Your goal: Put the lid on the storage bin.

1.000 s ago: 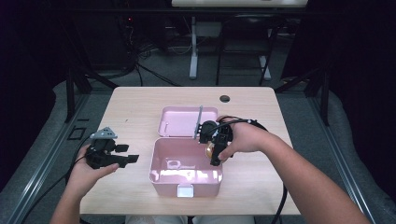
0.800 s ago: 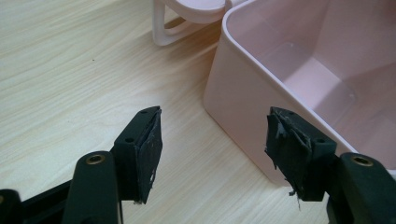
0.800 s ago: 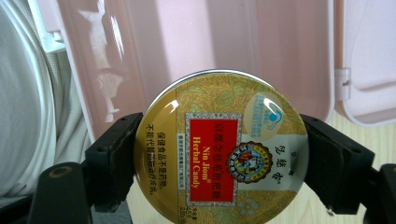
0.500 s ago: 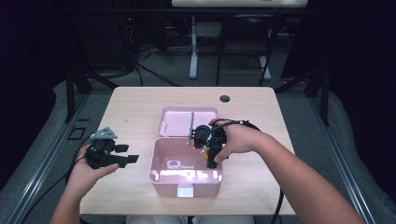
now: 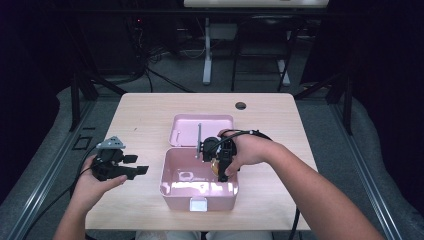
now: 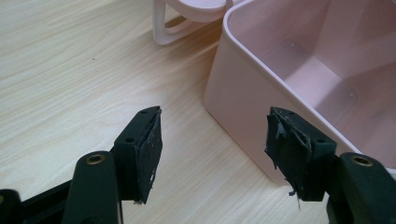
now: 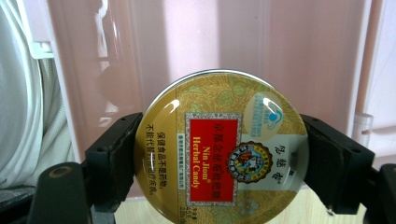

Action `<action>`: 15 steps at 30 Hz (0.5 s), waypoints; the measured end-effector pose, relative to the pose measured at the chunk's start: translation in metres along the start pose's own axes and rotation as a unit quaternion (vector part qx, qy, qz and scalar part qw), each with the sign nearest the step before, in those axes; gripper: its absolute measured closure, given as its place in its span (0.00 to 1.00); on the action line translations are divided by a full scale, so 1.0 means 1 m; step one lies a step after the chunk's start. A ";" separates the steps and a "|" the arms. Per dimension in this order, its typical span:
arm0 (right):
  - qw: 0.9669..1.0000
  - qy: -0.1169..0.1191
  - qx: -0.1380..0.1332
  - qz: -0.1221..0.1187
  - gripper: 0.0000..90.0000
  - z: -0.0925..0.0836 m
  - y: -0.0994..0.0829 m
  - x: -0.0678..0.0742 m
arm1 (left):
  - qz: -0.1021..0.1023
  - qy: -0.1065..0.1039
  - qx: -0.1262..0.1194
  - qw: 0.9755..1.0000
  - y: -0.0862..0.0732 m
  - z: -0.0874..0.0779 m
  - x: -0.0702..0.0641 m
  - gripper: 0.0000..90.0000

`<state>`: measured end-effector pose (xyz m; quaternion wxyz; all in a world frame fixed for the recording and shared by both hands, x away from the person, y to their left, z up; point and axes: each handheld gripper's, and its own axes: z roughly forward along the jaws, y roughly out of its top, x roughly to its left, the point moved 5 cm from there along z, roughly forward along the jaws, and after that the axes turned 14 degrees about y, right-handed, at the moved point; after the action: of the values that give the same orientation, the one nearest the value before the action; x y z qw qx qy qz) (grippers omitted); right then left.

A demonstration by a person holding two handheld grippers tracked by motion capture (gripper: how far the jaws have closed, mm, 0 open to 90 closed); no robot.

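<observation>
I have the right gripper (image 5: 218, 167) over the open pink box (image 5: 172, 187), its jaws clenched on a round candy tin (image 7: 220, 148). In the right gripper view the tin sits squarely between the two black jaws, one pressing each side of its rim, with the gold lid and red label facing the camera and the pink floor of the box behind it. From the high view I see the tin as a small yellowish spot just under my right hand (image 5: 250, 152), inside the box near its right wall; whether it touches the floor I cannot tell.

My left gripper (image 6: 212, 156) rests to the left of the box above the tabletop (image 5: 140, 120), held in my left hand (image 5: 90, 182). Its jaws are spread wide and grasp nothing; in the left gripper view they point at the box's near left corner, close to it but apart.

The box's lid (image 5: 185, 129) lies flat on the tabletop behind the box.
</observation>
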<state>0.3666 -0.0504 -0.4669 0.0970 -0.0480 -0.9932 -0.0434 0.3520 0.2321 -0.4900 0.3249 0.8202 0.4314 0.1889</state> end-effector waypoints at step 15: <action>1.000 0.009 0.012 -0.005 0.22 0.016 0.005 -0.002 | -0.001 0.000 0.001 1.000 0.000 0.000 0.000 0.40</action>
<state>0.3662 -0.0444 -0.4826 0.1063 -0.0418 -0.9929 -0.0326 0.3523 0.2325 -0.4905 0.3247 0.8200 0.4322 0.1881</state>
